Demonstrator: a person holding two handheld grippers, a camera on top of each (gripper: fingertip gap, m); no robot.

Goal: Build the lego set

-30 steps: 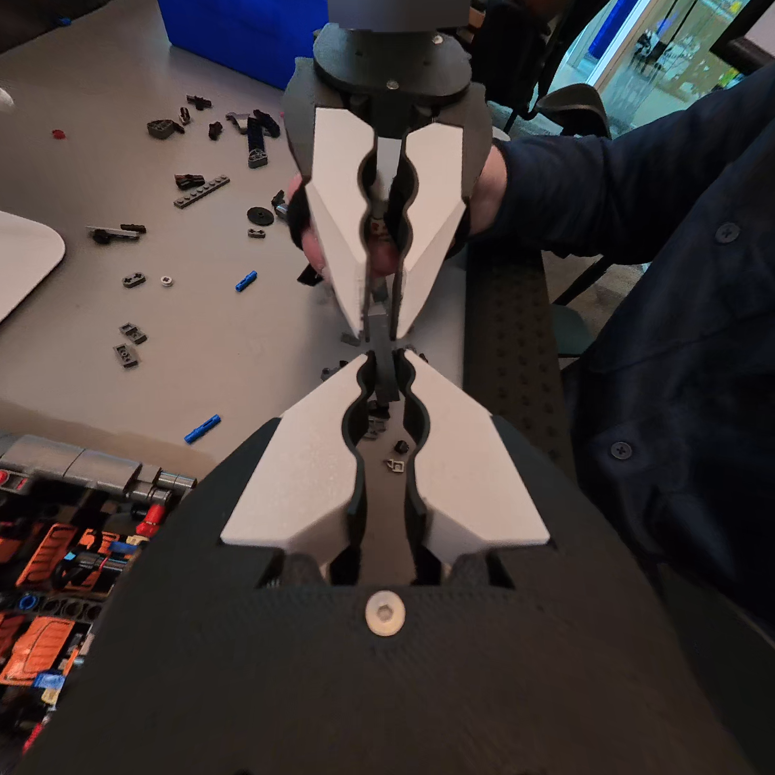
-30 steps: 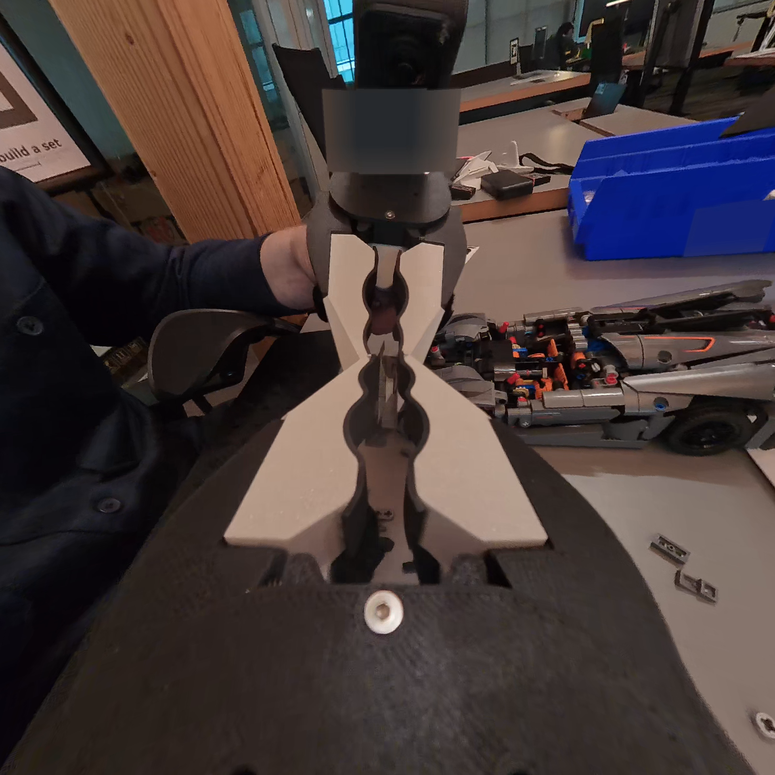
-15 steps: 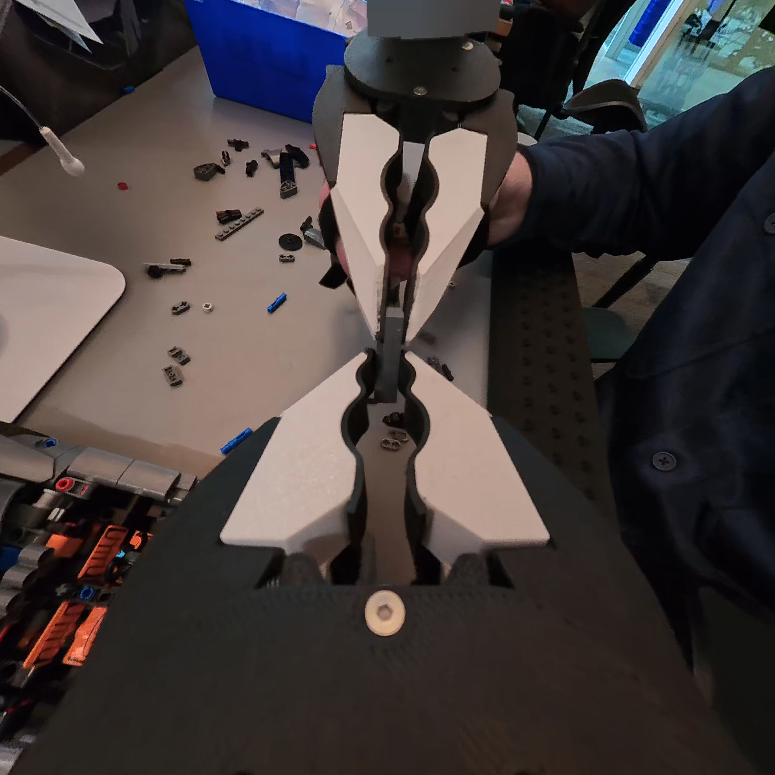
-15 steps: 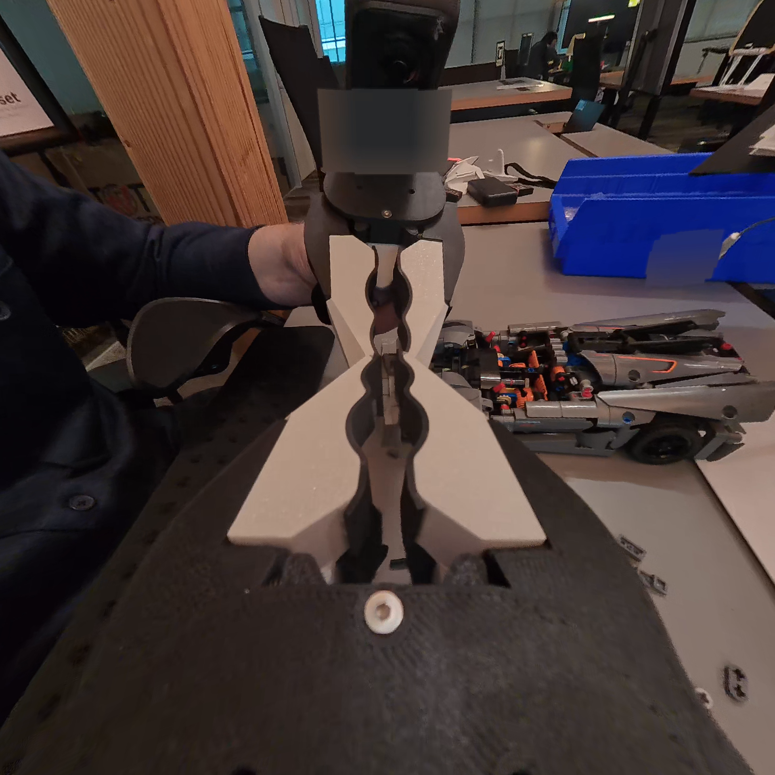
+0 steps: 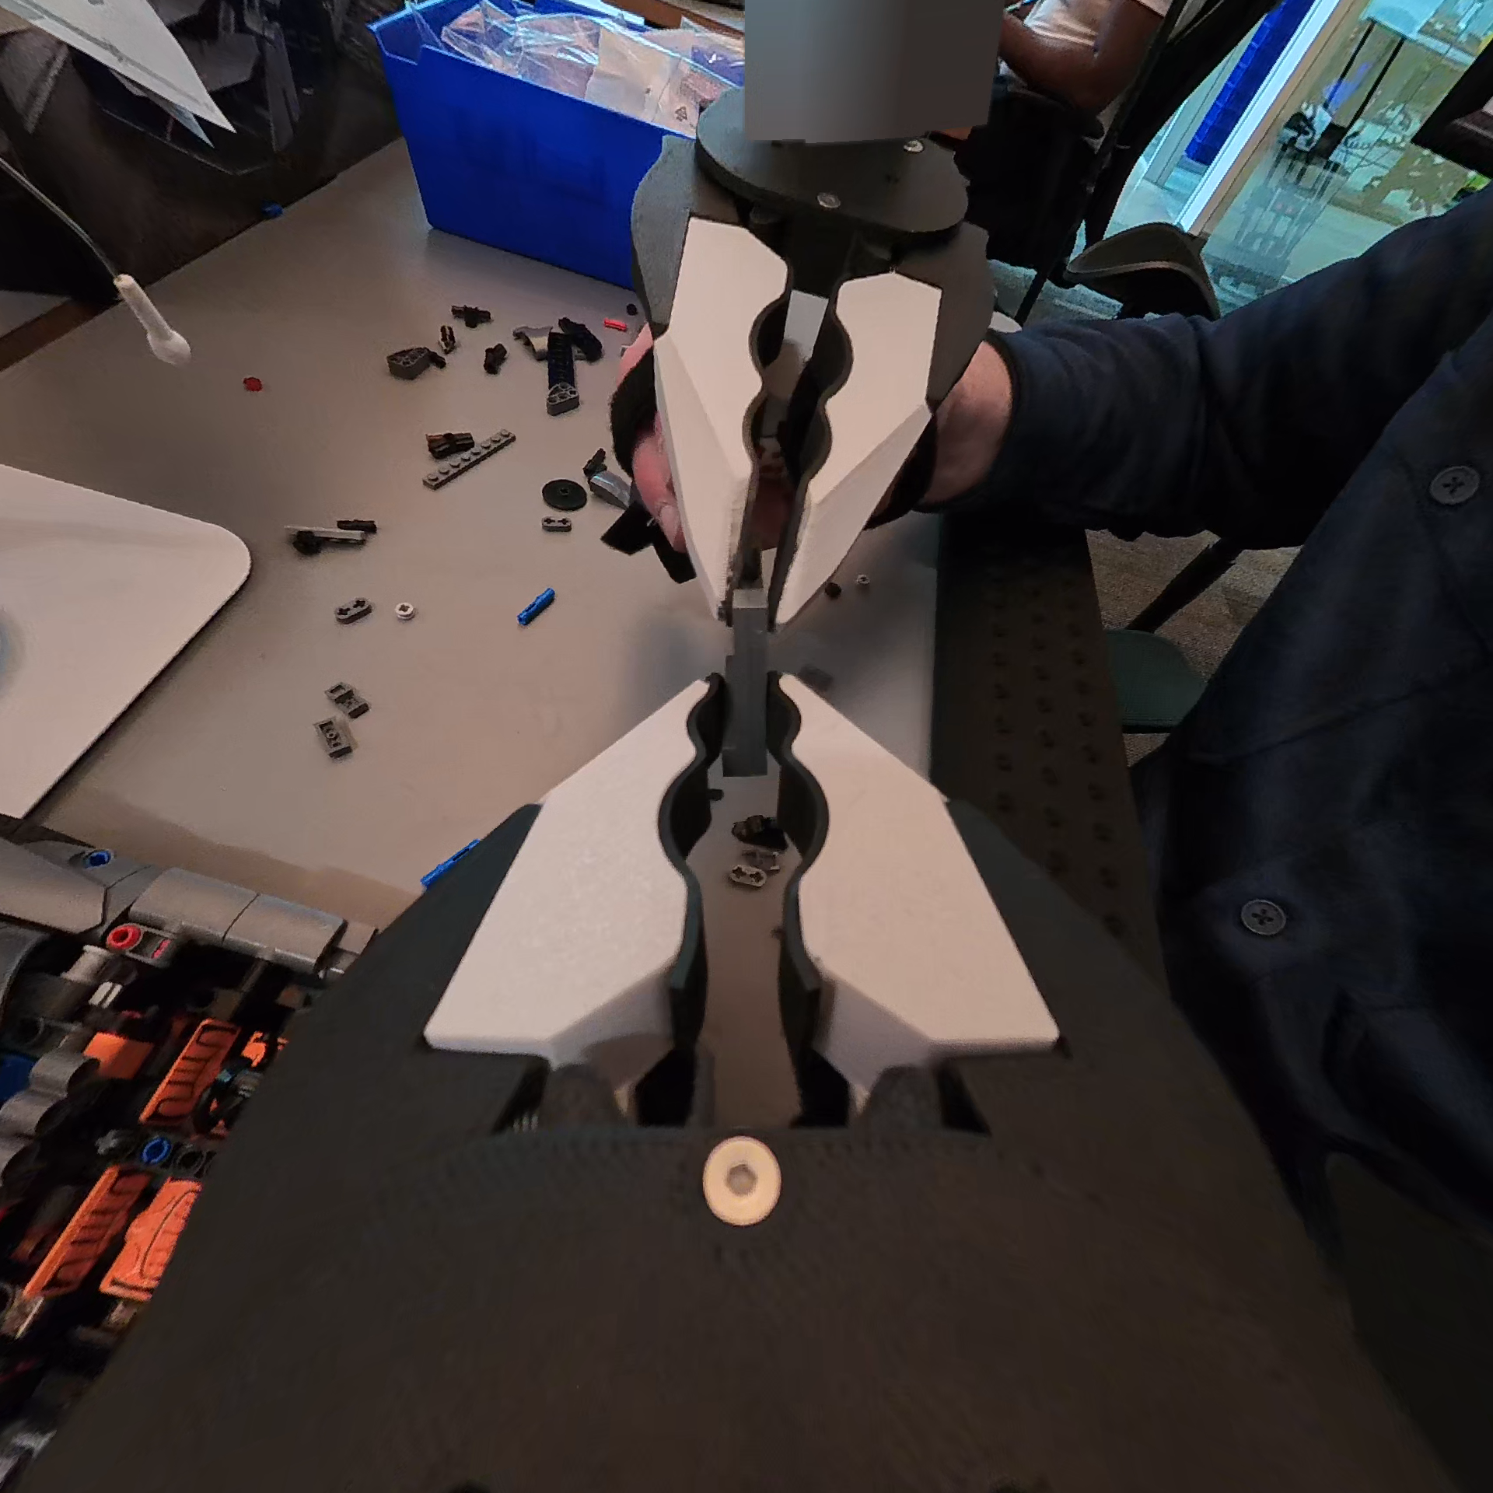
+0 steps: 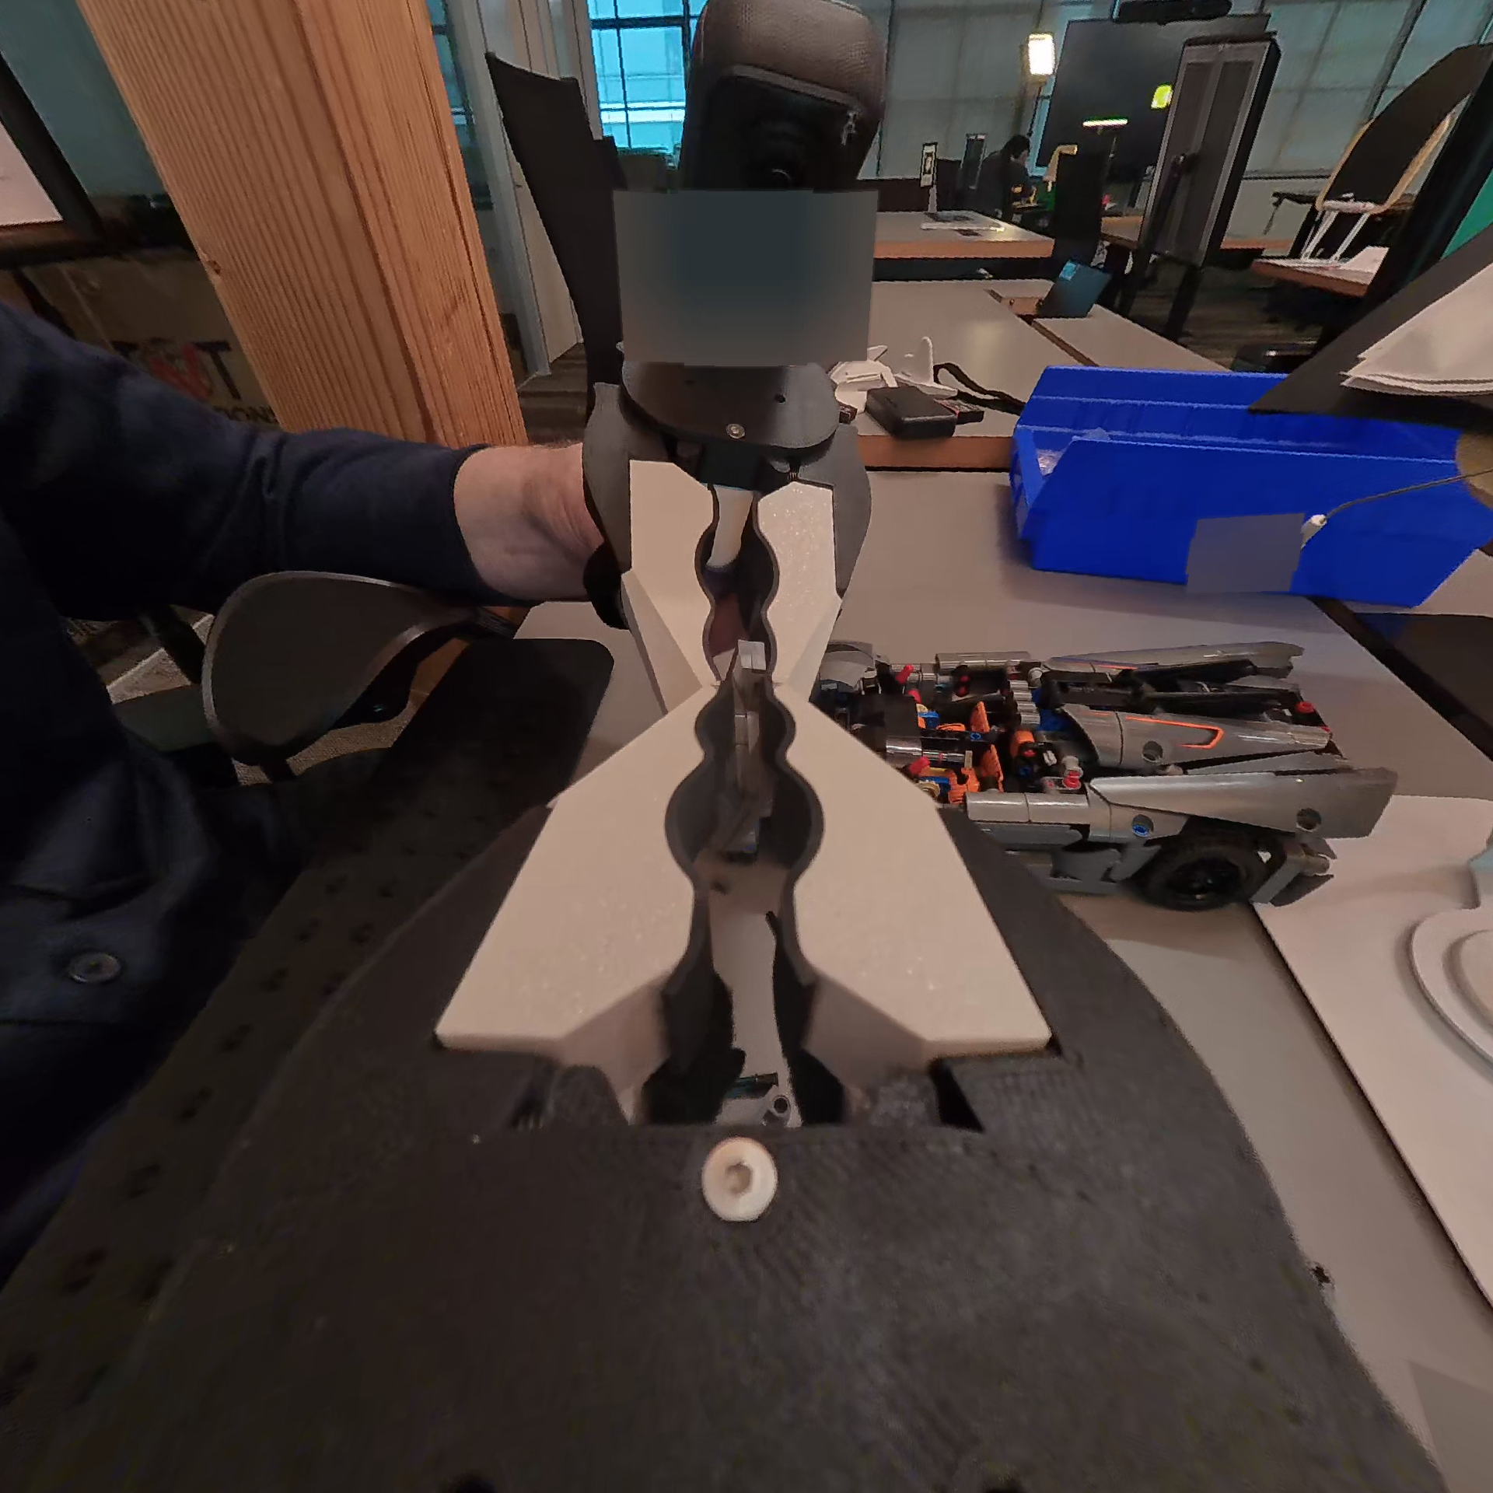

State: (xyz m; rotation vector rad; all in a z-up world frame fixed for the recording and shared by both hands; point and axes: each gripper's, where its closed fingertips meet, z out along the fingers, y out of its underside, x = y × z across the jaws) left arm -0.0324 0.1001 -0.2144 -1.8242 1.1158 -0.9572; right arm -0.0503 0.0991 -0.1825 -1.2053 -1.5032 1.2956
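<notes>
Left gripper (image 5: 747, 695) and right gripper (image 5: 747, 594) met tip to tip, both clamped on one dark grey Lego piece (image 5: 745, 687) above the grey table (image 5: 452, 775).
Loose Lego parts (image 5: 468, 456) lay toward 10 o'clock of the grippers in the left wrist view; in the right wrist view the part-built Lego car (image 6: 1131, 767) stood at 3 o'clock, the blue bin (image 6: 1212, 493) at 2 o'clock.

A wooden pillar (image 6: 307, 218) is rising behind the grey table (image 5: 242, 452). Daylight is coming through windows (image 6: 638, 73) at the back and through glass panels (image 5: 1309, 121) on the other side. More desks (image 6: 969, 323) and a dark office chair (image 6: 339, 654) are standing around, and a lamp (image 6: 1040, 50) is glowing overhead.
</notes>
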